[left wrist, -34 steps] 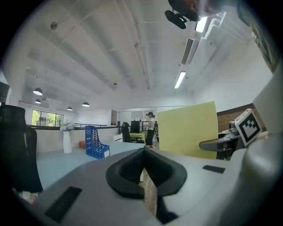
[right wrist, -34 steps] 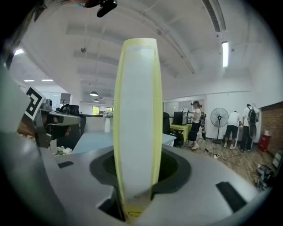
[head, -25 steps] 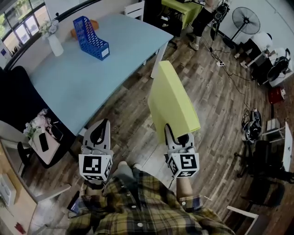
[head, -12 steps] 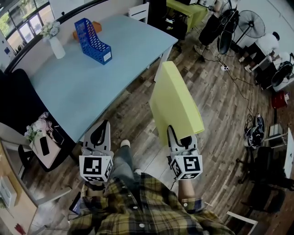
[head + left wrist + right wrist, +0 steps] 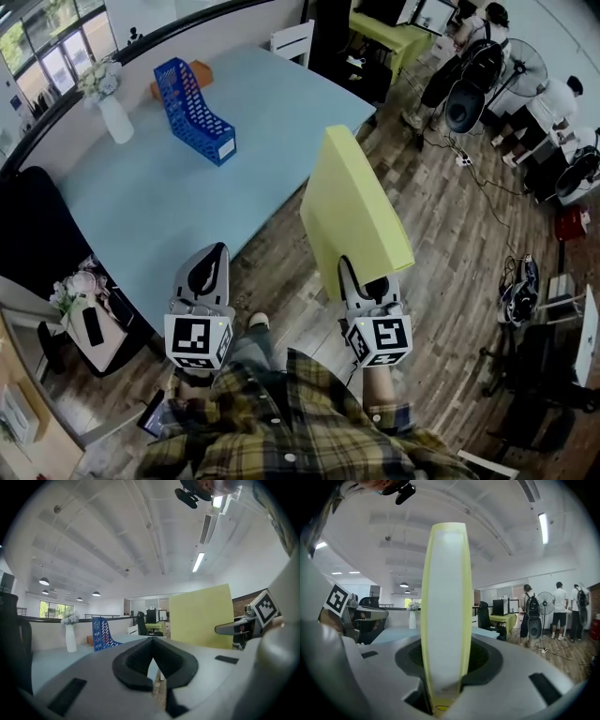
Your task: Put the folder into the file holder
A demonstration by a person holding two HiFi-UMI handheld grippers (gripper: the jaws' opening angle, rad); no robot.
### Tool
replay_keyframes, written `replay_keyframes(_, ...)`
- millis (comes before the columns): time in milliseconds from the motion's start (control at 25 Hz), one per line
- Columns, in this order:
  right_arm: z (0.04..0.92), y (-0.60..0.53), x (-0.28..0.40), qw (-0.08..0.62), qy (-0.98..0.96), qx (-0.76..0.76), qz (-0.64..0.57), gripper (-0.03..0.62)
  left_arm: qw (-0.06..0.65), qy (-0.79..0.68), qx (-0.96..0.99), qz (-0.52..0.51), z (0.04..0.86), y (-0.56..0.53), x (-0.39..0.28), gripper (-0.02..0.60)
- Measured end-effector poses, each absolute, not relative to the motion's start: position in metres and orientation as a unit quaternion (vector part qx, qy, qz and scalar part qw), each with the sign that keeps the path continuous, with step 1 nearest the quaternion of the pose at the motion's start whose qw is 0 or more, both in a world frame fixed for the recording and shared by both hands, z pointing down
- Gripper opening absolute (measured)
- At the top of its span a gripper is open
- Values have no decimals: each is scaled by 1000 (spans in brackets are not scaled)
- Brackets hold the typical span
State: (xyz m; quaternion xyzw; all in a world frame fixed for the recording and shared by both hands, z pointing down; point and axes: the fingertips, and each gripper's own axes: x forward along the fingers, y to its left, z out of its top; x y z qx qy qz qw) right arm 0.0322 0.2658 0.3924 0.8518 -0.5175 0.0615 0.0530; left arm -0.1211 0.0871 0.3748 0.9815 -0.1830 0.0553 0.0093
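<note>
The right tongs (image 5: 361,281) are clamped on the lower edge of the yellow-green folder (image 5: 352,211), which stands upright above them at the centre of the head view, over the wooden floor and just off the bench (image 5: 141,216). In the right gripper view the folder (image 5: 445,611) fills the gap between the pads, so the grip looks firm but low. The left tongs (image 5: 208,255) are closed with nothing in them.

The blue file holder (image 5: 195,111) sits in the upper left of the head view, well apart from the folder, with a white vase (image 5: 112,117) near it.

Risks, as I judge them:
- Only 1 edge is pinched, so the tall folder could swing or slip in the grip on the way over.
- A folder arriving tilted may catch the holder's rim instead of dropping into the slot.
- The holder looks light; a push could slide or tip it, perhaps toward the vase, unless the free left tongs steady it.
</note>
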Motion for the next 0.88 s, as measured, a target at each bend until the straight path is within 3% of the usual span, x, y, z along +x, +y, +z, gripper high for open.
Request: replay_keyframes(880,401,136,71,65,-548,830,82,166,33,-211,974,71,395,-22,-96,-6)
